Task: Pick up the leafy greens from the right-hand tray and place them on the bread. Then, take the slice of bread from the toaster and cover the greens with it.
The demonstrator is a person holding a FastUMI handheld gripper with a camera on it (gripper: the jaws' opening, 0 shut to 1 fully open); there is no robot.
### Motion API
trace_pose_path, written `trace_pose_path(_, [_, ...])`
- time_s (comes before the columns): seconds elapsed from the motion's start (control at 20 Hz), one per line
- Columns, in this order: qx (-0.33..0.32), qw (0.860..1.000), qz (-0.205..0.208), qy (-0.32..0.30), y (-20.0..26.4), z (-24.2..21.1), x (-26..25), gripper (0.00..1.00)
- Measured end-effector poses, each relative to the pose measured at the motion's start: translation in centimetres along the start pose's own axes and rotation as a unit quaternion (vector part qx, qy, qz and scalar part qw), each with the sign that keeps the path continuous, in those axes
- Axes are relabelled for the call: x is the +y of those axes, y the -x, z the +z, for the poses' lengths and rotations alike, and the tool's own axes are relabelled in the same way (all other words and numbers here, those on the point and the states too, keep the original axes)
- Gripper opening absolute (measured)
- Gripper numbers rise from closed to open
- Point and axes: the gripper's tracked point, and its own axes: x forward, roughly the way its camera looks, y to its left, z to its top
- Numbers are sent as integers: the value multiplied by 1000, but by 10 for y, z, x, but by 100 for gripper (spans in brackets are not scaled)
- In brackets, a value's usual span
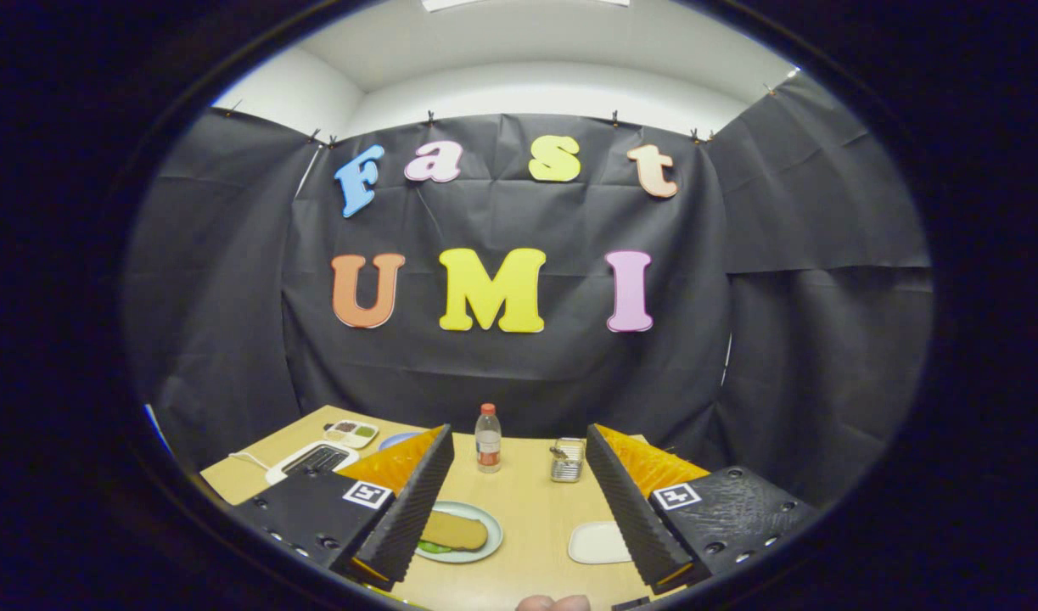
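The slice of bread [453, 531] lies flat on a pale green plate [485, 543], on the near left of the table just ahead of the left finger, with a strip of leafy greens [434, 548] showing under its near edge. So the bread looks already laid over the greens, and the task seems at or close to its end. The bread is tan, oblong and smooth on top; it is likely light and fairly stiff, yet it would crumble or dent under a hard pinch, so the thin edges are the place to take it, gently. The greens are soft, limp and light, best pinched at a bunched part.

The gripper [515, 526] stands wide open with nothing between its fingers, above the bare wooden table [527, 501]. To the right of the plate, near the right finger, lies a small white tray [597, 542], which looks empty. Farther off stand a bottle [488, 439] and an opened tin can [567, 459]. At the far left sit the white toaster [313, 459] and a divided dish [351, 433]
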Motion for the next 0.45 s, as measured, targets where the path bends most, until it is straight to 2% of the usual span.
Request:
trace_pose_path(0.15, [-2, 1000, 6, -6, 2, 5, 8, 95])
trace_pose_path(0.45, [-10, 1000, -15, -20, 3, 17, -3, 95])
